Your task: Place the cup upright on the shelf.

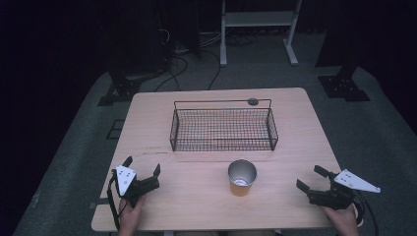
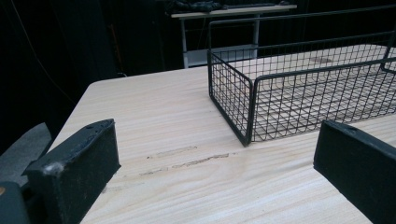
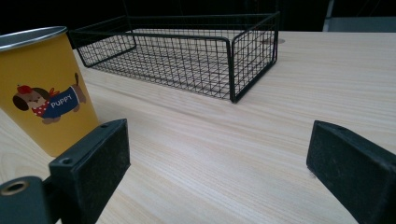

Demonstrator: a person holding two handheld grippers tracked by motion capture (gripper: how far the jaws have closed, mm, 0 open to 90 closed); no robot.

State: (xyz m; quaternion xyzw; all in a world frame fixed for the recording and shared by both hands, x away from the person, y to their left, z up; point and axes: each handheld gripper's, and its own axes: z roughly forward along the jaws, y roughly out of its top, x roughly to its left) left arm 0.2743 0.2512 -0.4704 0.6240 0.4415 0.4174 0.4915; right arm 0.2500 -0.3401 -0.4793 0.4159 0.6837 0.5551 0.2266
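A yellow cup (image 1: 242,178) with a metal rim and a puppy picture (image 3: 44,93) stands upright on the wooden table (image 1: 196,196), just in front of an empty black wire basket (image 1: 223,127) (image 2: 299,88) (image 3: 187,51). My left gripper (image 1: 142,166) (image 2: 215,172) rests near the table's front left corner, open, with nothing between its jaws. My right gripper (image 1: 311,179) (image 3: 219,168) sits at the front right, open too and empty, with the cup off to its left.
A small dark round disc (image 1: 253,102) lies on the table behind the basket. Beyond the table are a metal rack frame (image 1: 258,29), cables on the floor (image 1: 182,64) and dark stand bases (image 1: 344,86).
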